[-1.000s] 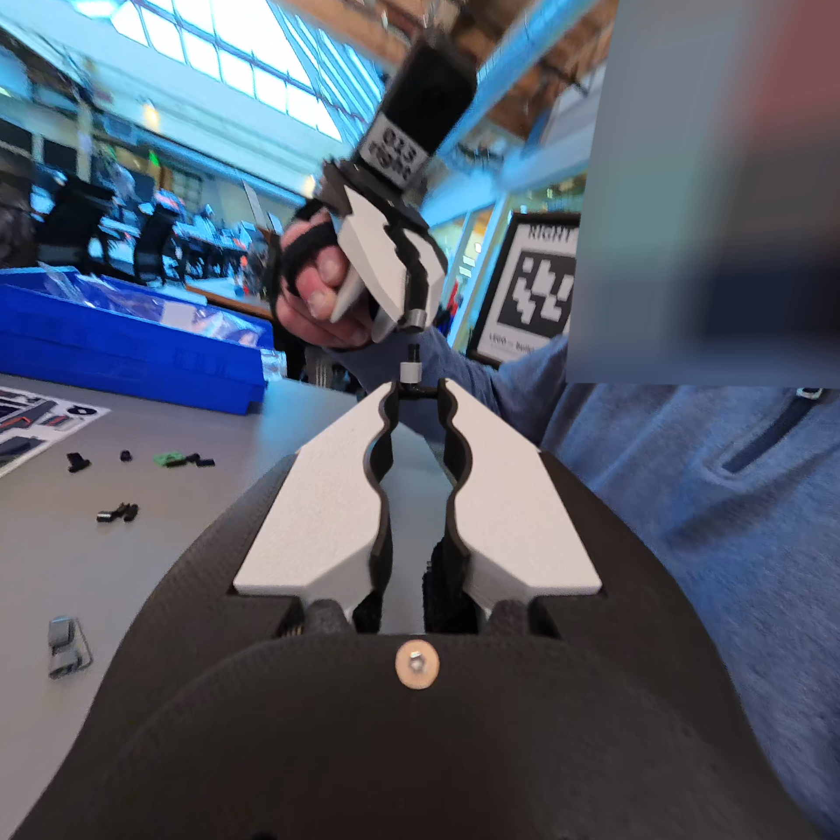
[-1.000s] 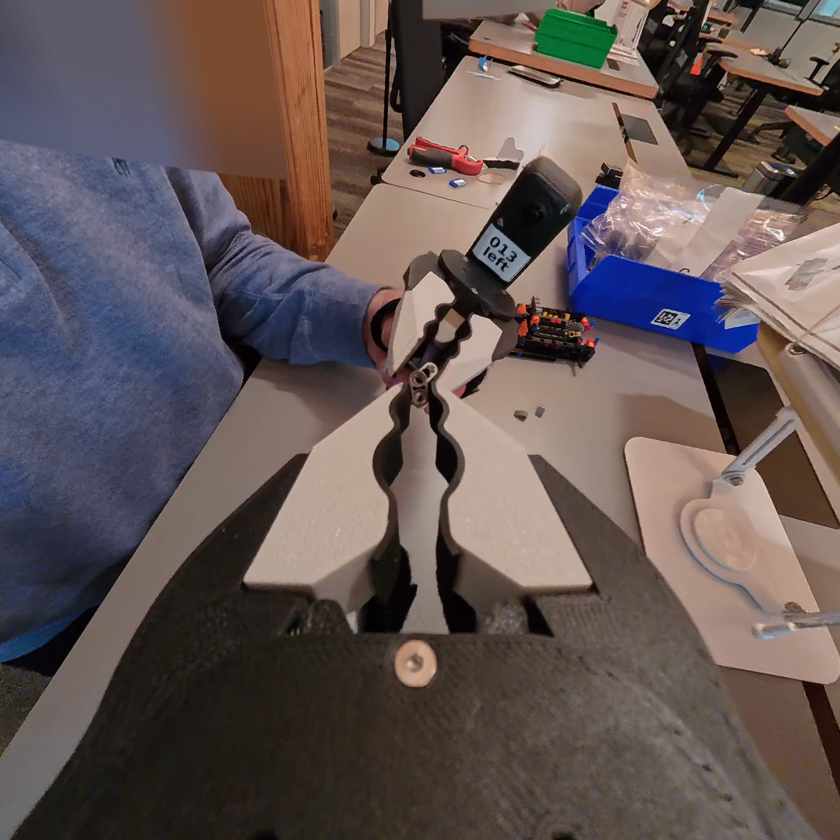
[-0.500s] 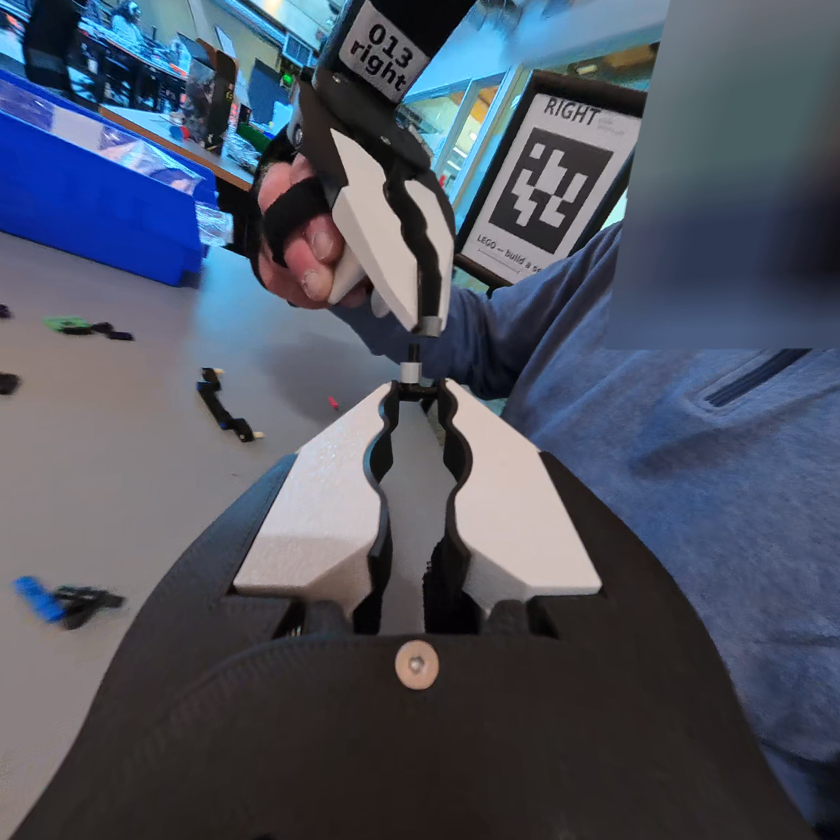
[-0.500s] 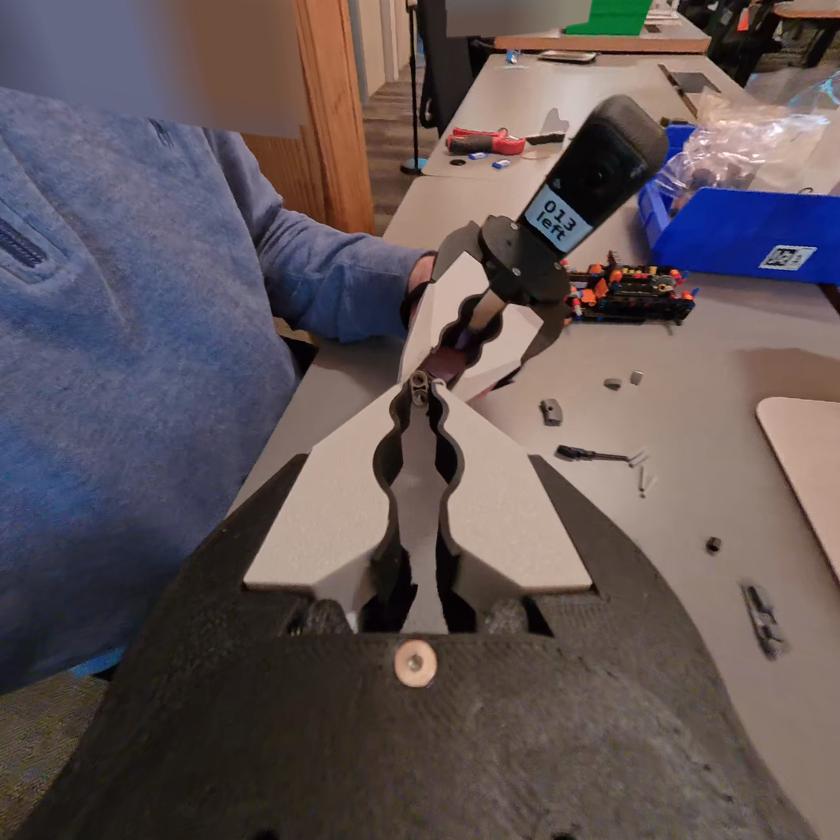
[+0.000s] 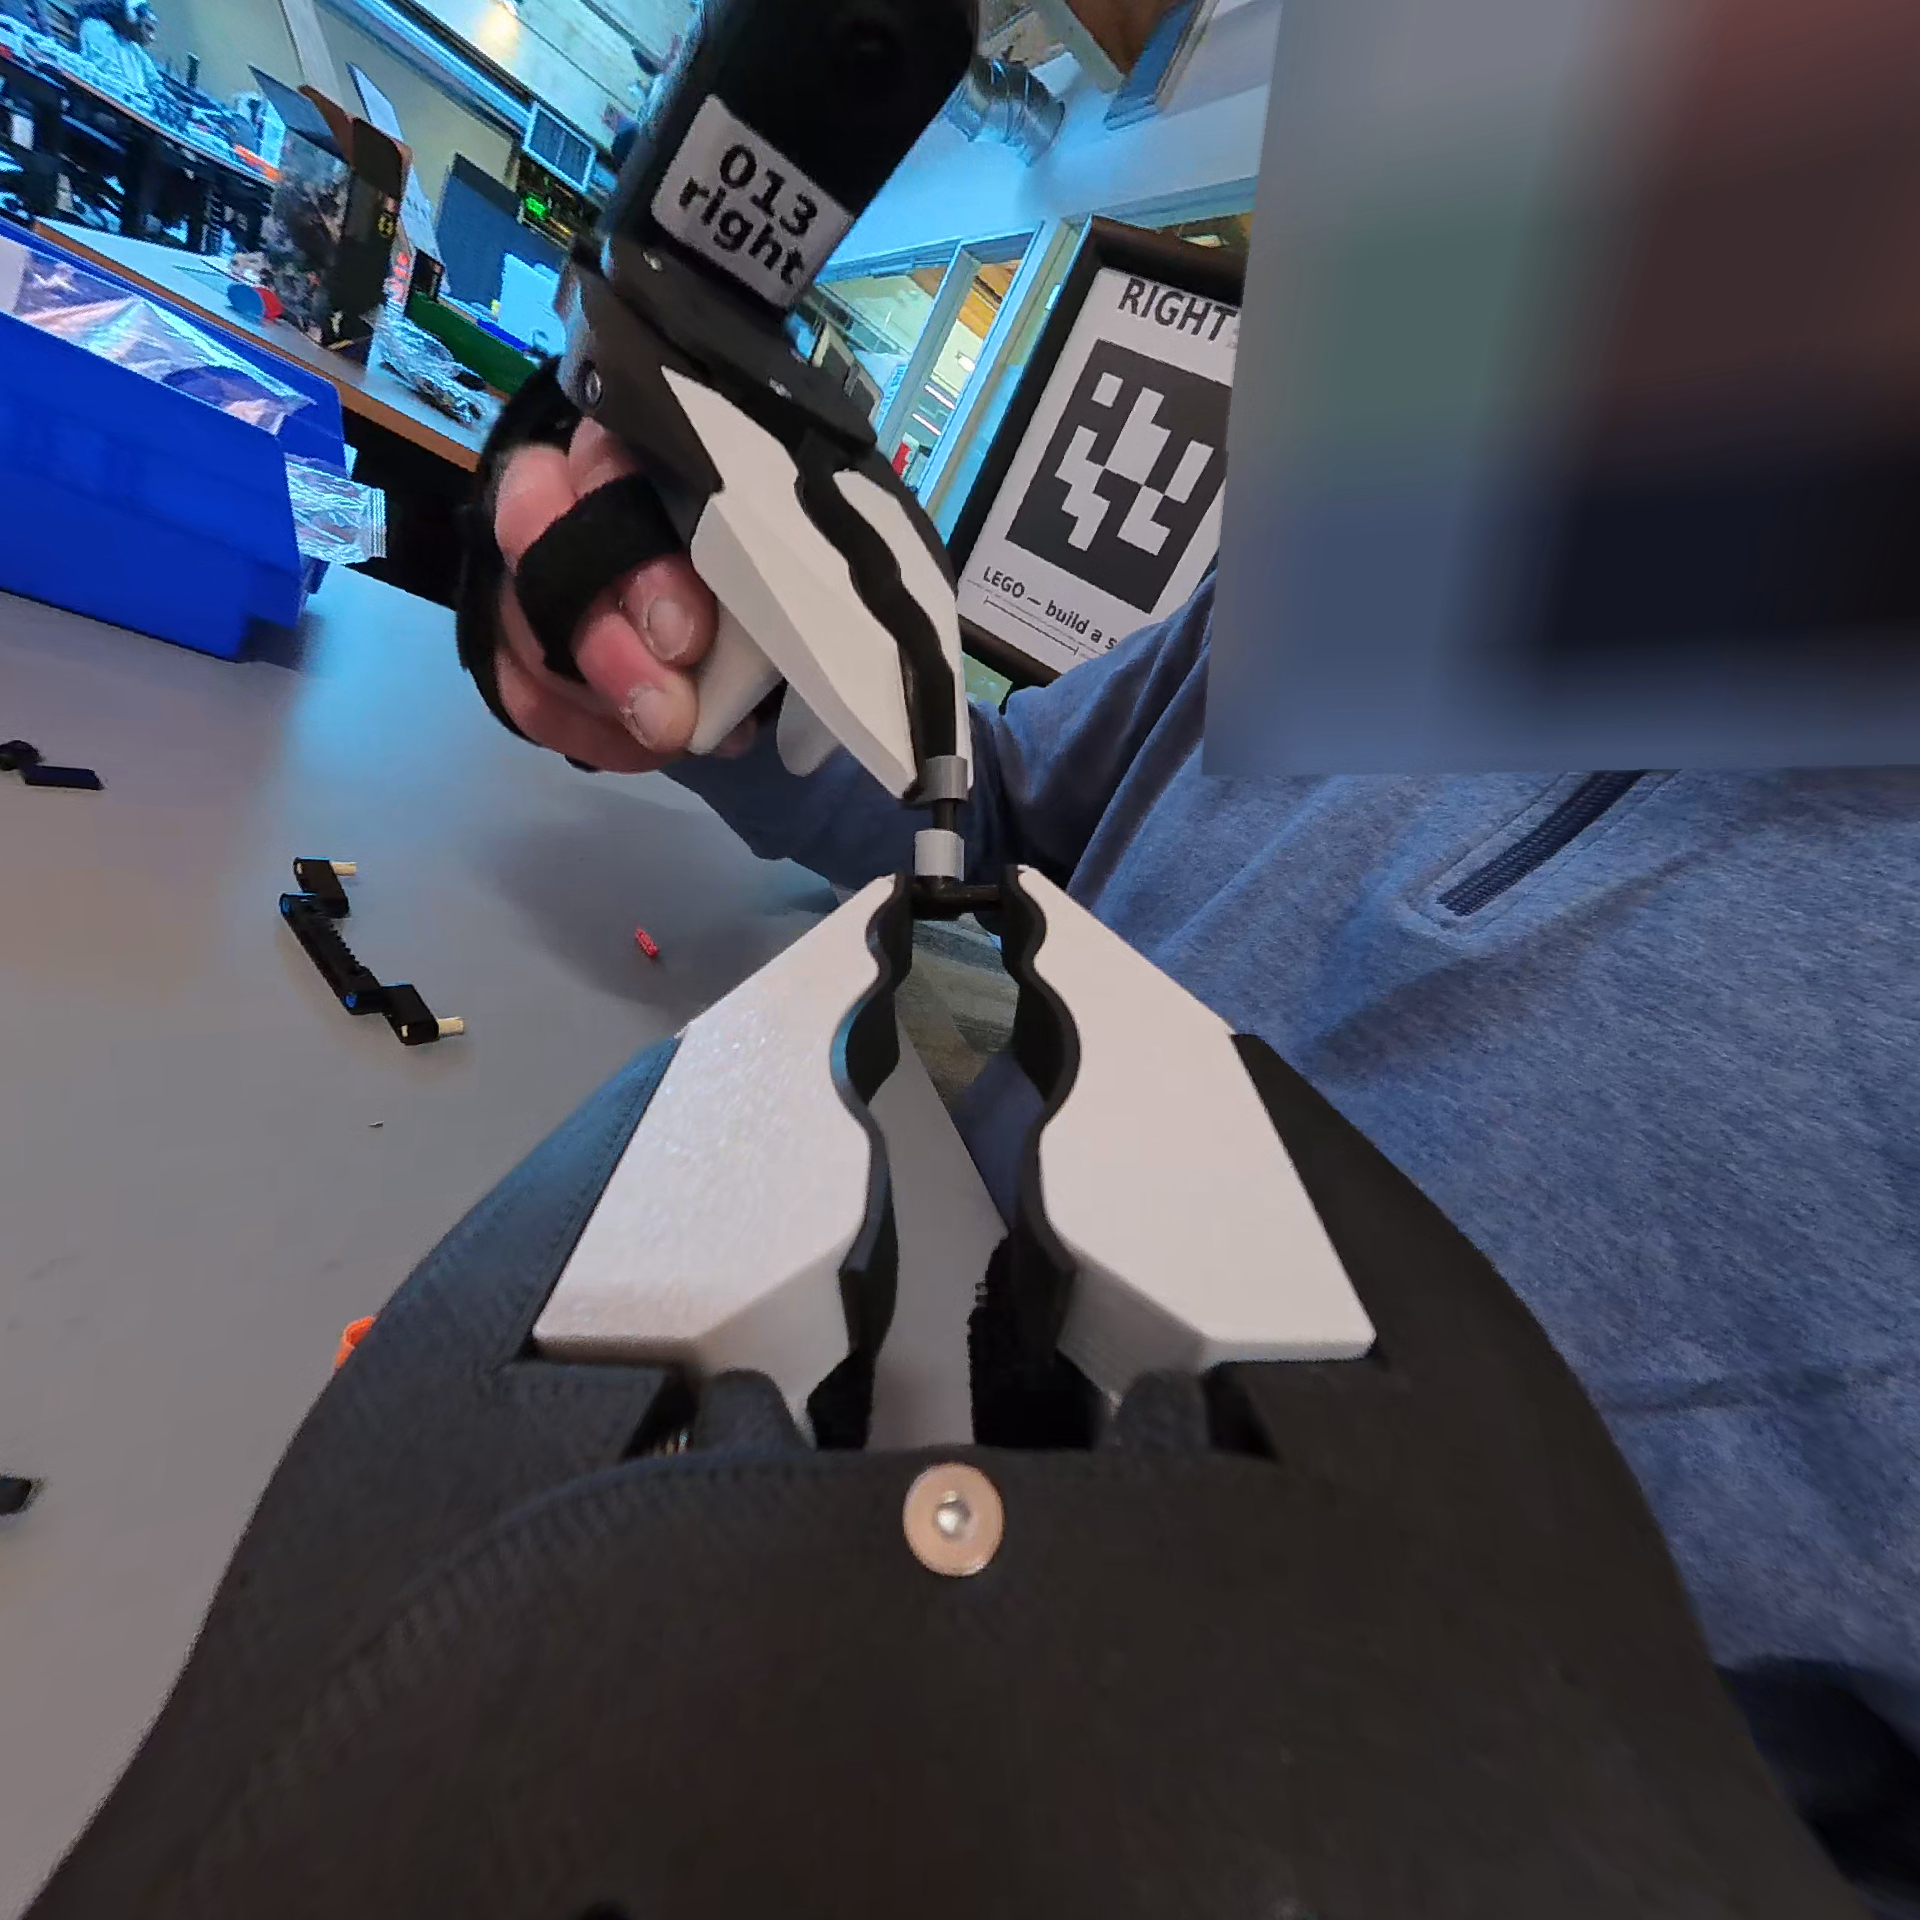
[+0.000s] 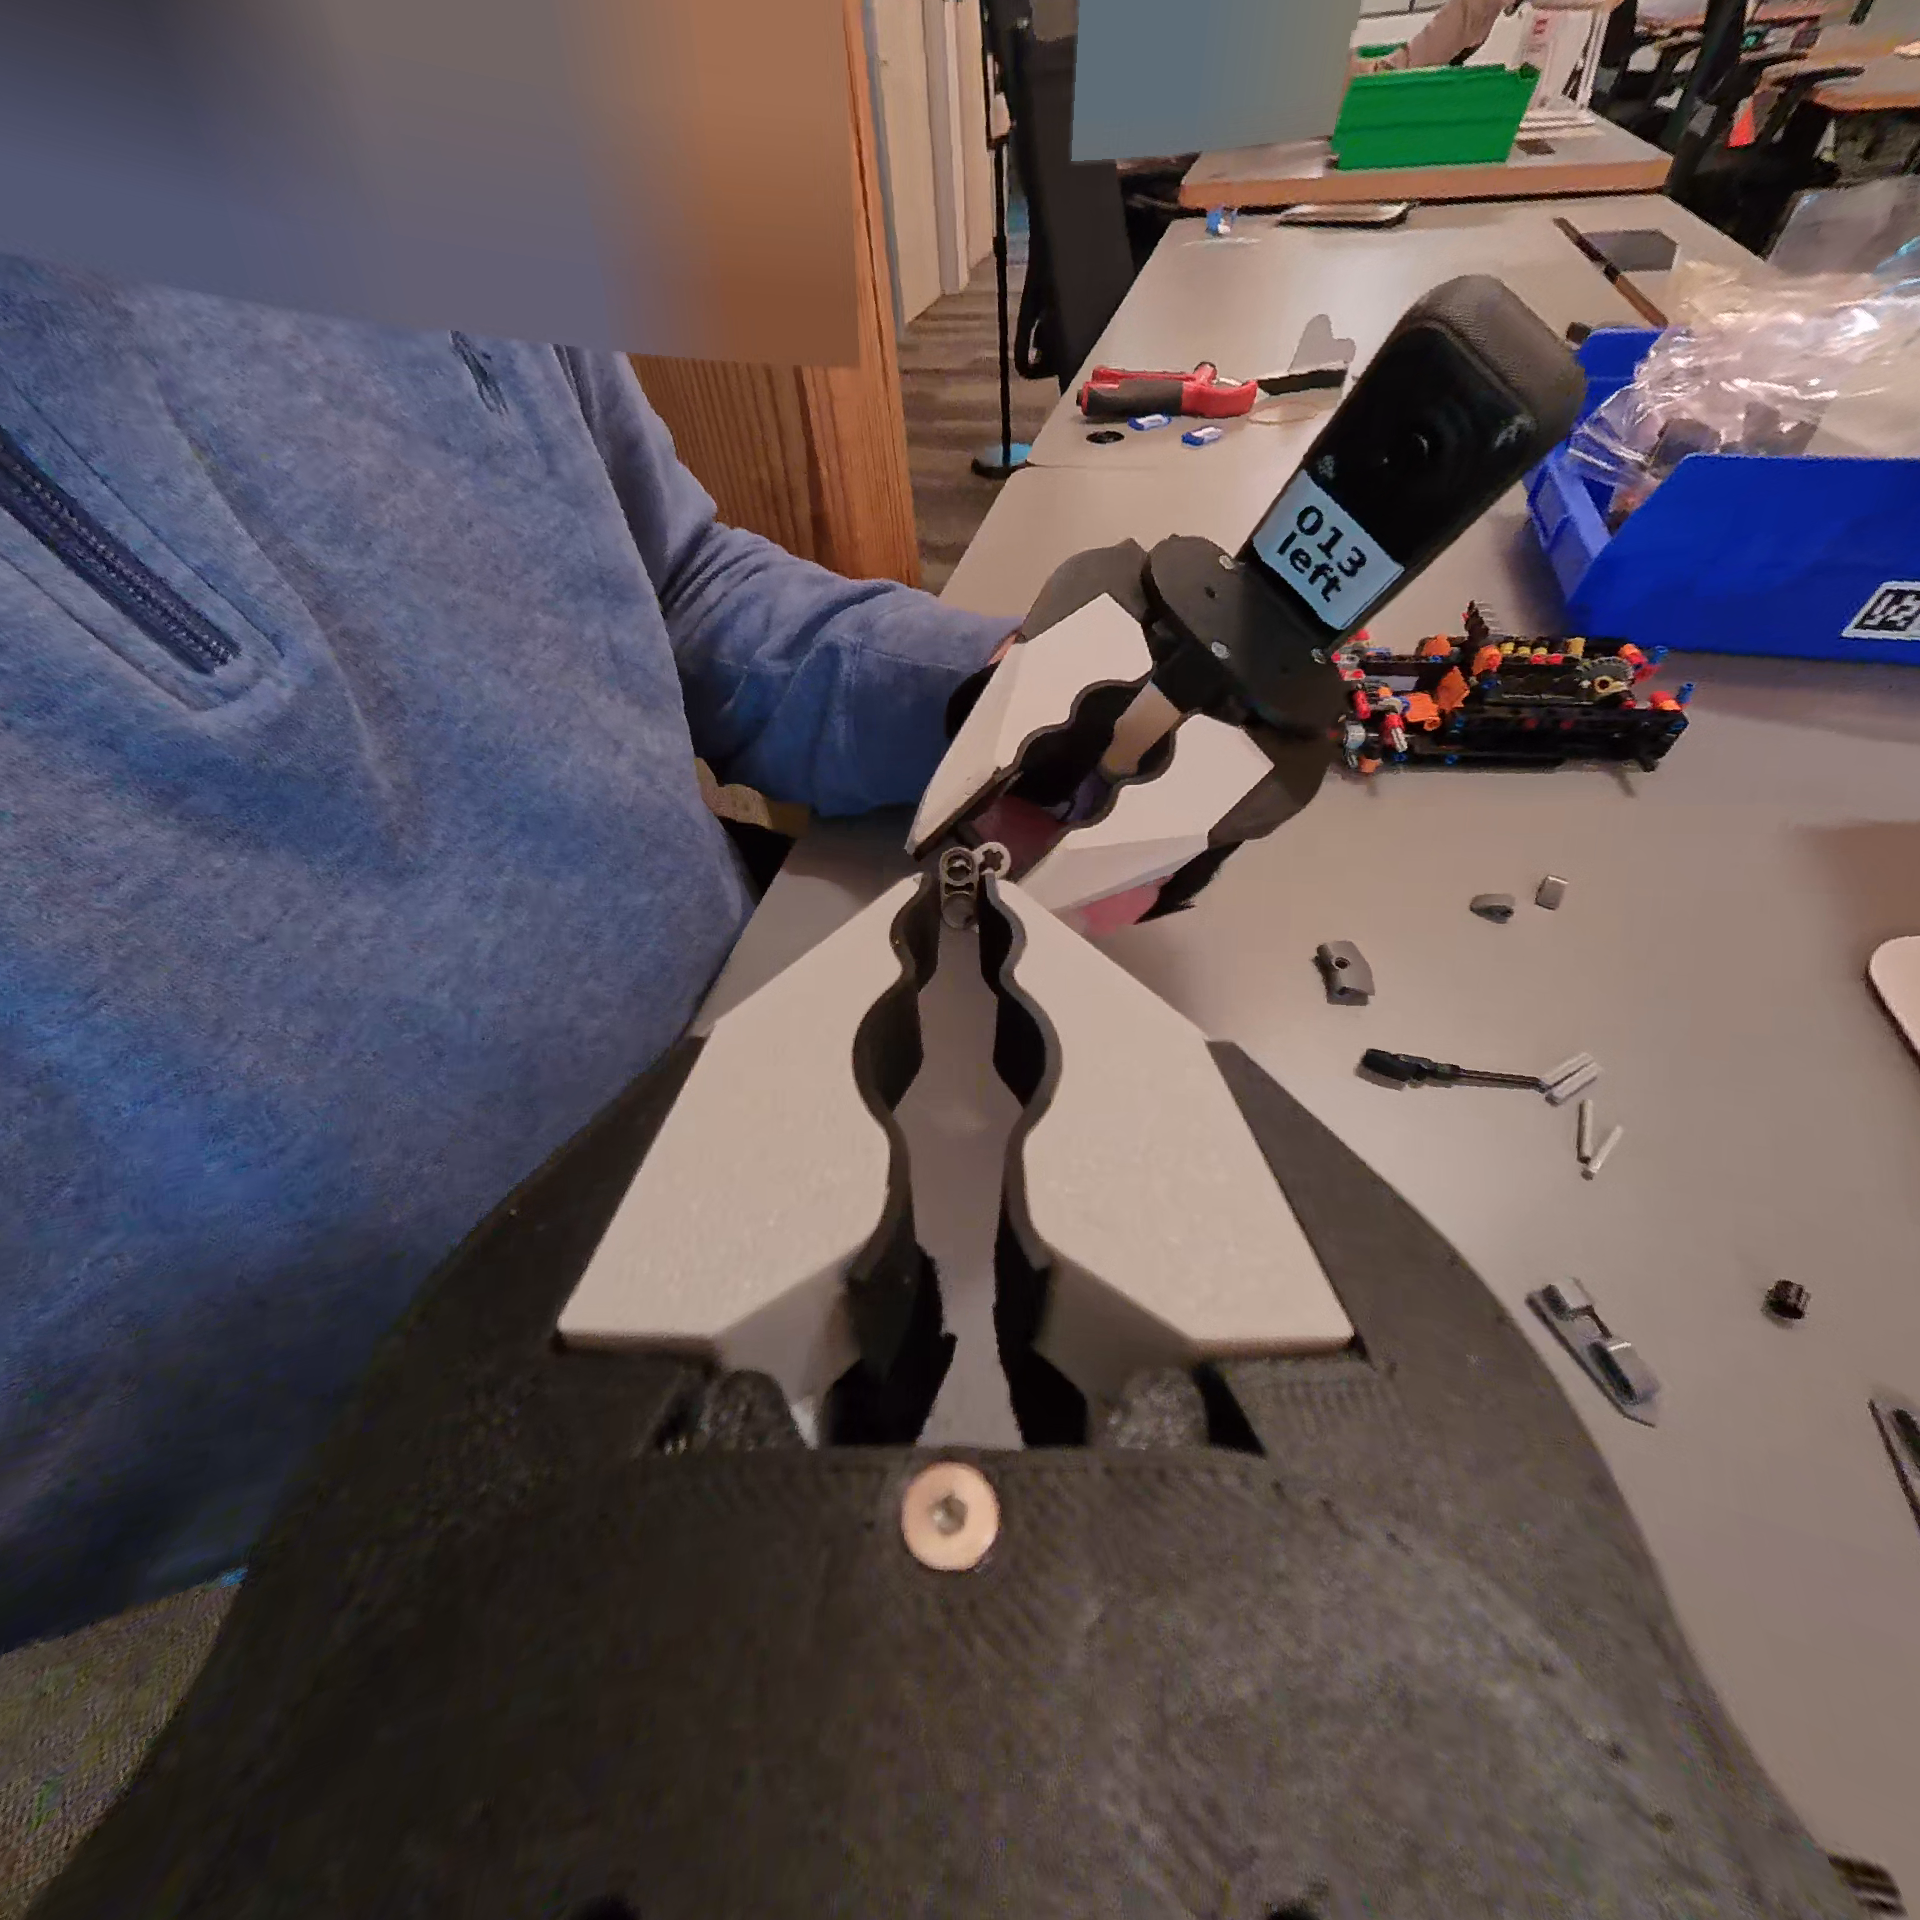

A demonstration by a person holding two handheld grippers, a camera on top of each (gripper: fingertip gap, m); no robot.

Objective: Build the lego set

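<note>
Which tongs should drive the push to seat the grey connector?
Right tongs: they grip the grey connector directly above the axle and can likely press down. Left tongs just brace it.

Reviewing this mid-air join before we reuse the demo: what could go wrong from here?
1. The left gripper pinches the black axle piece only at its fingertips; pushing could twist it loose.
2. The right gripper holds the grey connector just as narrowly, above the table; a dropped part could land among the loose pieces.
</note>
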